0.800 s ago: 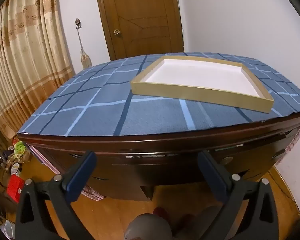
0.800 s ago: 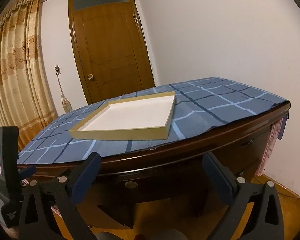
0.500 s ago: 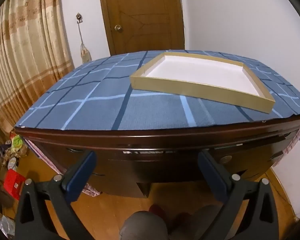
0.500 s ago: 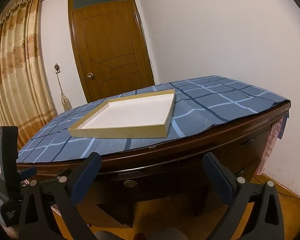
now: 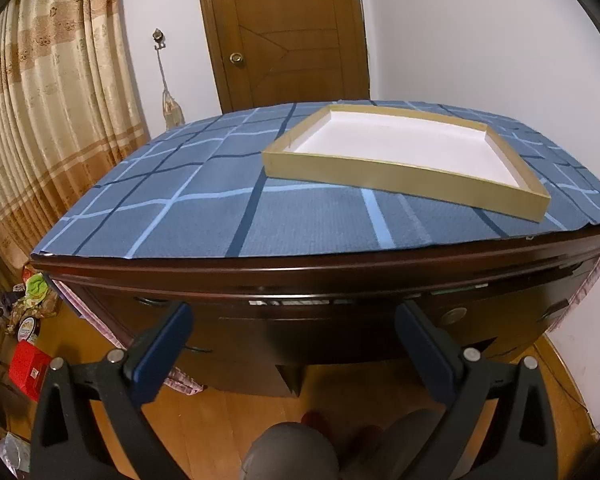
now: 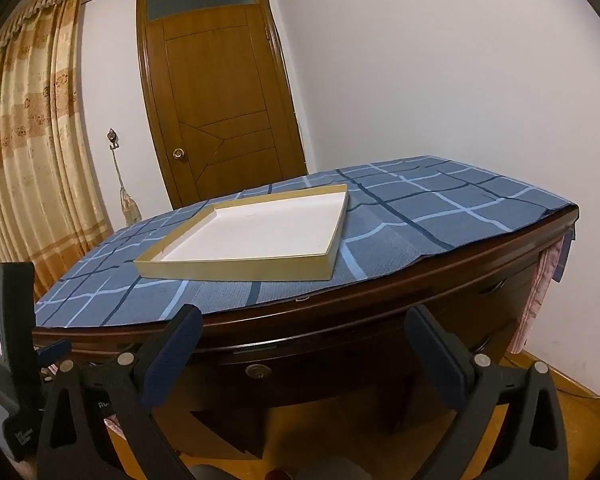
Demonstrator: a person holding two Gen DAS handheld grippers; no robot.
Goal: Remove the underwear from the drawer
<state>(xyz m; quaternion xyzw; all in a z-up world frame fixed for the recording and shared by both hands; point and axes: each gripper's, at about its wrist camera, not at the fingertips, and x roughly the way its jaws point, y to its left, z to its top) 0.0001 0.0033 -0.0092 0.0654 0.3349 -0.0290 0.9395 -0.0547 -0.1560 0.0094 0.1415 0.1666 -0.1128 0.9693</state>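
A dark wooden desk [image 5: 300, 276] stands in front of me, its top covered by a blue checked cloth [image 5: 204, 216]. Its drawer front [image 5: 332, 320] is shut, with a round keyhole plate [image 5: 454, 314], which also shows in the right wrist view [image 6: 256, 371]. No underwear is in view. My left gripper [image 5: 296, 320] is open and empty, held in front of the drawer front. My right gripper [image 6: 304, 324] is open and empty, in front of the desk edge. The left gripper's body shows at the right wrist view's left edge [image 6: 8, 320].
A shallow tan box lid [image 5: 400, 160] with a white inside lies empty on the cloth, also in the right wrist view [image 6: 252, 236]. A wooden door [image 6: 216, 96] and curtains [image 5: 48, 120] stand behind. Clutter and a red box [image 5: 30, 368] lie on the floor at left.
Both grippers have dropped slightly and tilted up, so the desk top looks flatter and the door shows more. Both stay open.
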